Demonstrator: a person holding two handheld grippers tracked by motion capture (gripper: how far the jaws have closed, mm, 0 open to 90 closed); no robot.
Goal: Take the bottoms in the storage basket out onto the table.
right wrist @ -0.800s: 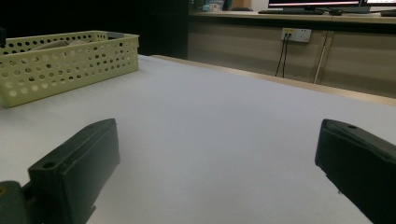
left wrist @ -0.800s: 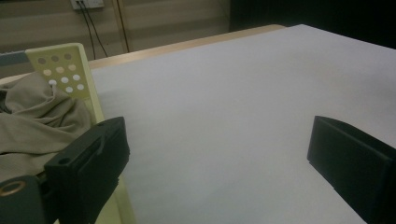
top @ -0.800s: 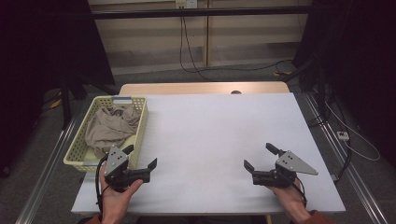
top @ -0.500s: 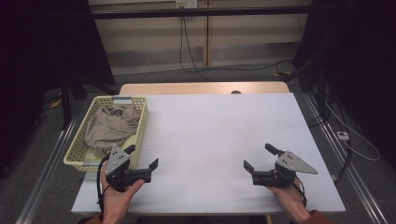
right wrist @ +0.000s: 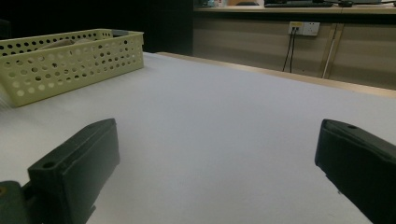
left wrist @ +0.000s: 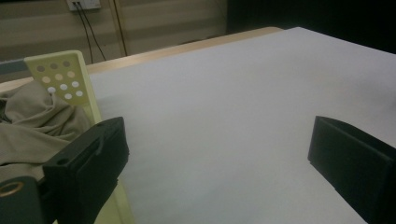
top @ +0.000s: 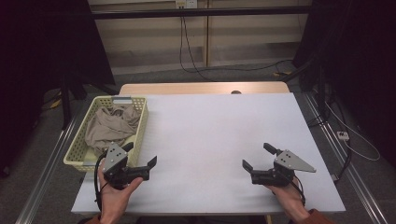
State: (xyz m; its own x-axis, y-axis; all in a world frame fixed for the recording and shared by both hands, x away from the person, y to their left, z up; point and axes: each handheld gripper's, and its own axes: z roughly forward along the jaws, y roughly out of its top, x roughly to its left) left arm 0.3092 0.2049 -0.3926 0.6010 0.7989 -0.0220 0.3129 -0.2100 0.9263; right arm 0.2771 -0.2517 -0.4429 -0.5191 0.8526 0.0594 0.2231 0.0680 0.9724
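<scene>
On the left of the white table stands a pale yellow perforated basket holding a crumpled beige cloth. My left gripper is held low by the basket's near right corner, open, with nothing between its jaws. In the left gripper view the basket's corner and the cloth sit just beyond the left jaw of my left gripper. My right gripper hovers open over the table's near right part. The right gripper view has my right gripper above bare table, the basket far off to the left.
A wooden strip runs along the table's far edge. Cables hang down the back wall and trail over the floor. Metal rails flank the table on both sides. The room's corners are dark.
</scene>
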